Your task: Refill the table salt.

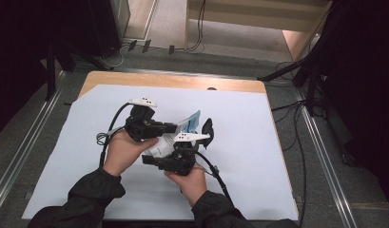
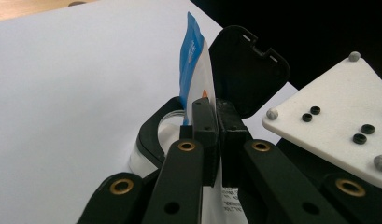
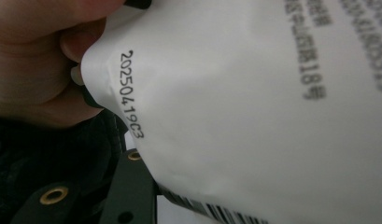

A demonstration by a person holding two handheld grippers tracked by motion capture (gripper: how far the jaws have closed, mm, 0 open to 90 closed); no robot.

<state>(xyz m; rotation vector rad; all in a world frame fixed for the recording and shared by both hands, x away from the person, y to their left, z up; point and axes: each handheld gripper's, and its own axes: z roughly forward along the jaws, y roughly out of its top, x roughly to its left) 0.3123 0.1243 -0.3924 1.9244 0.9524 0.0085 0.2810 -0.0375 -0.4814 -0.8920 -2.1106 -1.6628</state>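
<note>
Near the table's middle, the left gripper [image 2: 215, 135] pinches the pouch [image 2: 196, 79] tight, so the right gripper [image 1: 175, 159], its jaw state hidden, should steady the container [image 2: 153, 135] gently.

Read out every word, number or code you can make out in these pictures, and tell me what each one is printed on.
"2025049C3": black stamped code on the white packet, by its edge.
"18" with a character after it: blurred line on the same packet; the rest is unreadable.
Barcode along the packet's lower edge: no digits legible.
Small print on the packet below the left gripper: too small to read.
</note>
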